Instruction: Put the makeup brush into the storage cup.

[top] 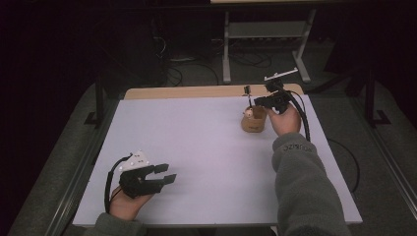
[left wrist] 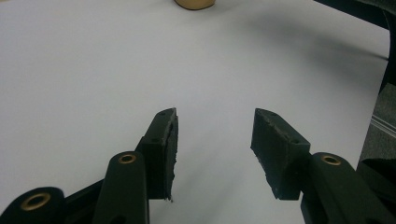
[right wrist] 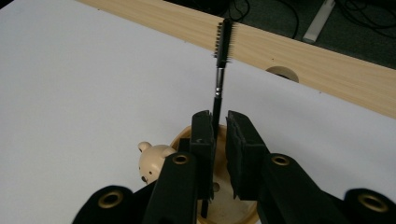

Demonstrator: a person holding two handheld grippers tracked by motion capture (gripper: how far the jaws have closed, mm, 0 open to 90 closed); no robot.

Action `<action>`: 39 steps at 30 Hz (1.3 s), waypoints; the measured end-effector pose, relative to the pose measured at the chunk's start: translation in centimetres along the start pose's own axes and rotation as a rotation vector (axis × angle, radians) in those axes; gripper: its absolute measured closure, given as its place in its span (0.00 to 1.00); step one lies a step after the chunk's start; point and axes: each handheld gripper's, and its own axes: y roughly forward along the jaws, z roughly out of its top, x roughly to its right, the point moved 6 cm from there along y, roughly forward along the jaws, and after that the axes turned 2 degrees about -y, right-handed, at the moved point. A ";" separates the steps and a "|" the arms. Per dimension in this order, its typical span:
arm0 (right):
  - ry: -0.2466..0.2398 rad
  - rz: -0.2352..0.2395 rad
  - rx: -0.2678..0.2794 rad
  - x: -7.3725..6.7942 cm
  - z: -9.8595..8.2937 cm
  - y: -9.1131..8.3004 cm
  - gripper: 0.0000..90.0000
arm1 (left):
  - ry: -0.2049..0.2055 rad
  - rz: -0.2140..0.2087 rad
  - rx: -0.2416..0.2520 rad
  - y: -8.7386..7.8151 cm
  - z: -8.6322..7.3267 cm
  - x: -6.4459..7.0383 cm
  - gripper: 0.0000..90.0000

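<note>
right gripper (right wrist: 218, 135) nearly closed, touching brush (right wrist: 223, 44)

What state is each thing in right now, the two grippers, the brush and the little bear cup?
Left gripper: open, holding nothing, low over the white table top.
Right gripper: jaws nearly closed around the brush handle, above the cup.
Brush: upright, bristle end up, lower end inside the cup.
Wooden bear cup: upright on the table top near its far right, bear head on the rim.
</note>
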 end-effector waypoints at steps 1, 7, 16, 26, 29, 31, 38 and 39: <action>0.002 0.000 0.003 0.0 0.0 -0.1 0.87 | 0.000 0.000 0.000 0.0 0.0 0.0 0.56; -0.008 0.007 0.008 -0.2 -0.2 -0.9 0.81 | -0.002 0.000 0.005 0.0 0.0 -0.1 0.56; -0.010 0.030 0.043 -0.6 -0.9 -2.5 0.74 | -0.007 0.005 0.004 -0.1 0.1 -0.1 0.55; -0.027 0.049 0.041 -1.6 -1.9 -3.1 0.65 | -0.008 0.006 0.001 0.0 0.1 -0.1 0.55; -0.046 0.052 0.035 -1.9 -2.2 -3.0 0.63 | -0.011 0.008 0.000 0.0 0.1 -0.1 0.54; -0.053 0.051 0.031 -2.1 -2.3 -3.0 0.62 | -0.012 0.010 0.000 -0.1 0.0 -0.2 0.54; -0.062 0.072 0.034 -2.6 -2.8 -3.0 0.56 | -0.006 0.013 -0.002 -0.1 0.0 -0.4 0.54; -0.055 0.077 0.032 -2.8 -2.9 -3.1 0.56 | -0.008 0.012 -0.002 -0.1 0.0 -0.3 0.54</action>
